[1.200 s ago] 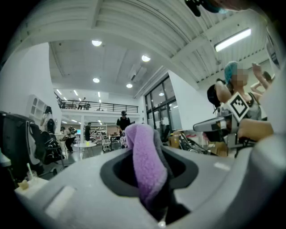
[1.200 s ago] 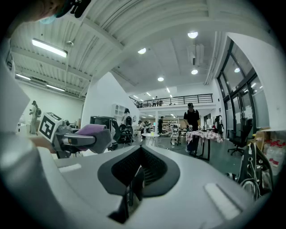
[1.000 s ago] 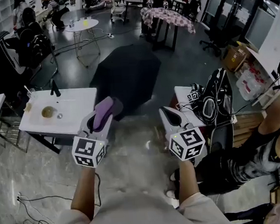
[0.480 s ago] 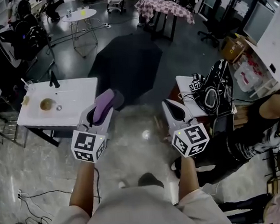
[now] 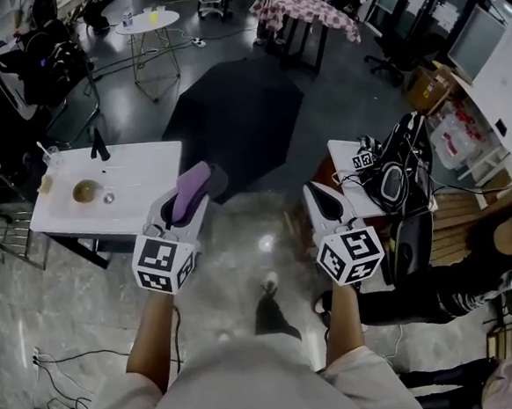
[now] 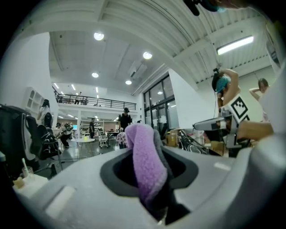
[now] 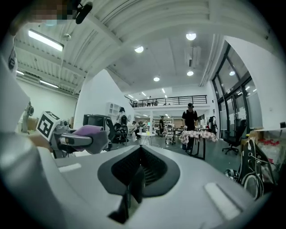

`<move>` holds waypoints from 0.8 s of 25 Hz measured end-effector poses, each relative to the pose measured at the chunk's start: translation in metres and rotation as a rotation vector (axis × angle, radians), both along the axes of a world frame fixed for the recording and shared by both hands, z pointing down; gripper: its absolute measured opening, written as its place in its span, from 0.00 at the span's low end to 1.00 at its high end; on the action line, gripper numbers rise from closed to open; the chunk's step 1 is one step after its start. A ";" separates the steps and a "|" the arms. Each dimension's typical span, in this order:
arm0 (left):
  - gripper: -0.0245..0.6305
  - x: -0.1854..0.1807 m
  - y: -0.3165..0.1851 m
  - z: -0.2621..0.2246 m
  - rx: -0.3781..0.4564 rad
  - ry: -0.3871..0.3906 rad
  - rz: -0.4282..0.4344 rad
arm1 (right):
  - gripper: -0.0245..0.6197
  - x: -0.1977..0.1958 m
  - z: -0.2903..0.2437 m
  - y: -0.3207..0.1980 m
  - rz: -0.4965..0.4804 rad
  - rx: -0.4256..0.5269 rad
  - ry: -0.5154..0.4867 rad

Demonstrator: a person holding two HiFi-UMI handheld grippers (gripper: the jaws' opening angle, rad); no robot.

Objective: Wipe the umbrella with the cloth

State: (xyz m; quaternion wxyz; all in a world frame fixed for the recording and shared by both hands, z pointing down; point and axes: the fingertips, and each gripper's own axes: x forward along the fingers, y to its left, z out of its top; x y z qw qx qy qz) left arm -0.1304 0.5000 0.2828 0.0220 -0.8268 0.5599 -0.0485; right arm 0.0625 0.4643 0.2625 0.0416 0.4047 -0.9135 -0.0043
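Purple cloth (image 5: 190,194) (grey on one side), black umbrella (image 5: 236,112), white table (image 5: 138,169), pink patterned tablecloth (image 5: 307,12)

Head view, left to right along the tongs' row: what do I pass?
White rectangular table → left tongs, shut on the purple fleece cloth → right tongs, shut and empty → small white side table piled with black gear.

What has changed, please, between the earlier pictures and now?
The person's dark leg has come into the head view between the arms, mid-step, and the room has slid slightly upward there. Nothing was taken or let go: the left gripper stays shut on the purple fleecy cloth, the right gripper stays shut and empty, and the open black fabric umbrella lies untouched.
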 end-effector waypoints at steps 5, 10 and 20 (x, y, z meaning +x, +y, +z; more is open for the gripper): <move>0.23 0.003 -0.051 0.001 0.003 -0.011 -0.017 | 0.05 0.009 0.005 -0.058 0.003 -0.008 -0.020; 0.23 0.014 -0.125 0.008 -0.009 -0.011 -0.048 | 0.05 0.025 0.010 -0.140 0.000 -0.011 -0.014; 0.23 0.051 -0.269 0.005 -0.036 -0.010 -0.111 | 0.05 0.071 0.007 -0.302 -0.022 -0.039 -0.025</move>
